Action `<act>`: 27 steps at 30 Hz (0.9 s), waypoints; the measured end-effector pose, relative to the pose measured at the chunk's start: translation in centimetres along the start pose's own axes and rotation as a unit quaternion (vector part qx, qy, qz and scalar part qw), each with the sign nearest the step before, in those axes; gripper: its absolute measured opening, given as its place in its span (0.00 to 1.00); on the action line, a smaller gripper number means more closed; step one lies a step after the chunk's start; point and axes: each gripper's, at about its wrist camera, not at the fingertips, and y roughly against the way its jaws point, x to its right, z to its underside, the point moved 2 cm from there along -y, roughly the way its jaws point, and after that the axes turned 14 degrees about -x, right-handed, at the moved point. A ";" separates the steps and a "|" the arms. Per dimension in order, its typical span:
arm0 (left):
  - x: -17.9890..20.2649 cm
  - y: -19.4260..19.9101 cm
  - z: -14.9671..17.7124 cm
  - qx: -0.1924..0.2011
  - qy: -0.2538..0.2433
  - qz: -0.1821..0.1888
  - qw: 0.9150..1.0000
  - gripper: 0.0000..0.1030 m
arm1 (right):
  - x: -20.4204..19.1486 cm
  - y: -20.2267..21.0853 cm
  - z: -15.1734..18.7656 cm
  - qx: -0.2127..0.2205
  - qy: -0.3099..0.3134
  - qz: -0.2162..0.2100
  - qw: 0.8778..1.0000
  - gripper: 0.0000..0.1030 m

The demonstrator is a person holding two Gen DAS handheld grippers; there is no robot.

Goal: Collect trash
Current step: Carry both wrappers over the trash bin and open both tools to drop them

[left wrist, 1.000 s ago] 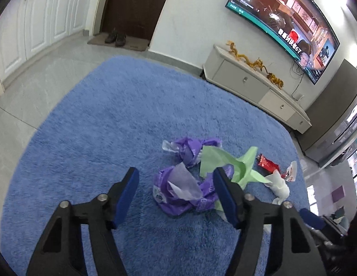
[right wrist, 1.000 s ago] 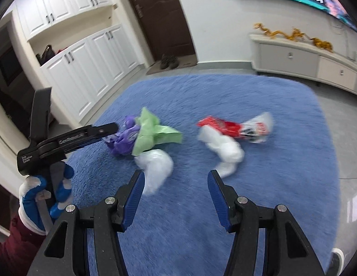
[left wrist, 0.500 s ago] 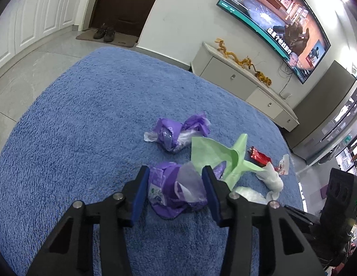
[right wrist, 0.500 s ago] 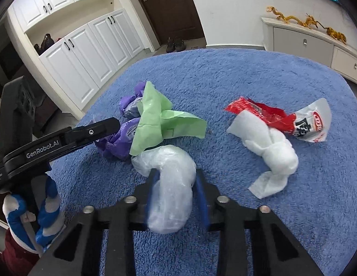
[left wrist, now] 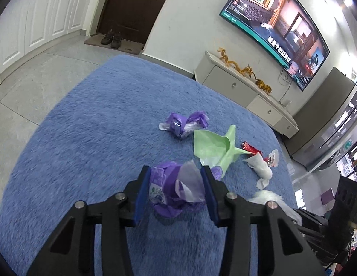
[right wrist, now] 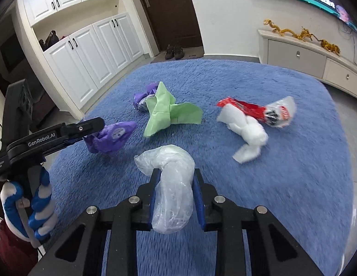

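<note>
We hold the purple wrapper (left wrist: 176,188) in the left gripper (left wrist: 176,192) and the clear bag (right wrist: 172,191) in the right gripper (right wrist: 175,197), both clamped near us; we should lift steadily above the rug (right wrist: 293,179).

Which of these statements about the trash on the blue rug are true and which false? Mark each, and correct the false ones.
1. The left gripper is shut on a crumpled purple plastic wrapper. True.
2. The right gripper is open and holds nothing. False: it is shut on a translucent white plastic bag.
3. A crumpled green paper sheet lies on the blue shaggy rug. True.
4. The red and clear snack wrapper lies on the grey tile floor. False: it lies on the rug, beside a twisted white tissue.
</note>
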 end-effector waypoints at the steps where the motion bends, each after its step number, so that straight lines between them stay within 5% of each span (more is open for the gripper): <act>1: -0.1 0.6 0.4 0.003 0.000 0.000 1.000 0.40 | 0.1 0.7 0.5 0.004 -0.003 0.001 1.000 0.24; 27: 5.4 10.8 6.3 0.068 -0.055 0.017 0.996 0.40 | 4.6 15.7 11.9 0.117 -0.097 0.059 0.987 0.24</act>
